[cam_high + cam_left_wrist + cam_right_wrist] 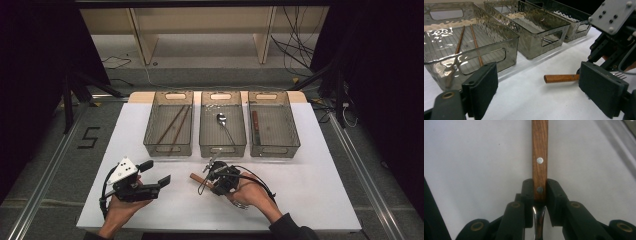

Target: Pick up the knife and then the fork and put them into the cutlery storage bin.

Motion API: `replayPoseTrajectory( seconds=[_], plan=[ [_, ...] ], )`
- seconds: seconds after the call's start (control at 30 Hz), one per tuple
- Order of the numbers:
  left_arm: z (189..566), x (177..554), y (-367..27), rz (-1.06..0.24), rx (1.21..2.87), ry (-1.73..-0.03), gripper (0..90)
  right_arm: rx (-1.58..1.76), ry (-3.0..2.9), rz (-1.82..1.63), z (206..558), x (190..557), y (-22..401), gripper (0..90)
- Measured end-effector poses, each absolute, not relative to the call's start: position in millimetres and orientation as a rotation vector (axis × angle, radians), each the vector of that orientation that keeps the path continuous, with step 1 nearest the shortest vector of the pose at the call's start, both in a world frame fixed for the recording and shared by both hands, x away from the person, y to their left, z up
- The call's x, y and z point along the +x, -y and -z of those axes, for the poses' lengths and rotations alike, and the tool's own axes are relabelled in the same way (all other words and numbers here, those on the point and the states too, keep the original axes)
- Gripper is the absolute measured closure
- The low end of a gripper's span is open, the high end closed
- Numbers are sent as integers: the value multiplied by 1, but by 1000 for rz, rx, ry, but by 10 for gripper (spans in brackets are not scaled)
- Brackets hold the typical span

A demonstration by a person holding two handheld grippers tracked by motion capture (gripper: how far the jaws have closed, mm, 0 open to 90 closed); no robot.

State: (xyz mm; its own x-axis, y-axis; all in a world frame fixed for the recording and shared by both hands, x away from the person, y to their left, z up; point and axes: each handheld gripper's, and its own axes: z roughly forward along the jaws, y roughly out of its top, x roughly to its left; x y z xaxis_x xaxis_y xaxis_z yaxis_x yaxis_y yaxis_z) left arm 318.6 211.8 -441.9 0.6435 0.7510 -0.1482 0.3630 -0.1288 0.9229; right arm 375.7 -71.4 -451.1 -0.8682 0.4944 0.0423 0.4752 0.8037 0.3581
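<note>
Three bins are lined up for sorting cutlery. The left gripper is held idle, jaws apart, over the table. The fork is clamped by its wooden handle in the right gripper, probably for binning.

Black tongs with grey plate, dark sleeve.
</note>
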Motion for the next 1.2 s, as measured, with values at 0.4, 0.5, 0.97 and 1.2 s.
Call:
replayPoseTrajectory(
  seconds=[0.4,0.5,0.97,1.2],
  plan=[
    [442,319,-212,-430,1731,-910,157,872,-2846,-712,423,385,93,776],
    [442,319,-212,-431,1731,-911,157,897,-2816,-751,417,388,99,776],
    [442,319,-212,-431,1730,-912,157,1002,-2683,-887,392,407,129,776],
    [442,319,-212,-434,1728,-910,157,1053,-2608,-944,382,419,143,775]
  ],
)
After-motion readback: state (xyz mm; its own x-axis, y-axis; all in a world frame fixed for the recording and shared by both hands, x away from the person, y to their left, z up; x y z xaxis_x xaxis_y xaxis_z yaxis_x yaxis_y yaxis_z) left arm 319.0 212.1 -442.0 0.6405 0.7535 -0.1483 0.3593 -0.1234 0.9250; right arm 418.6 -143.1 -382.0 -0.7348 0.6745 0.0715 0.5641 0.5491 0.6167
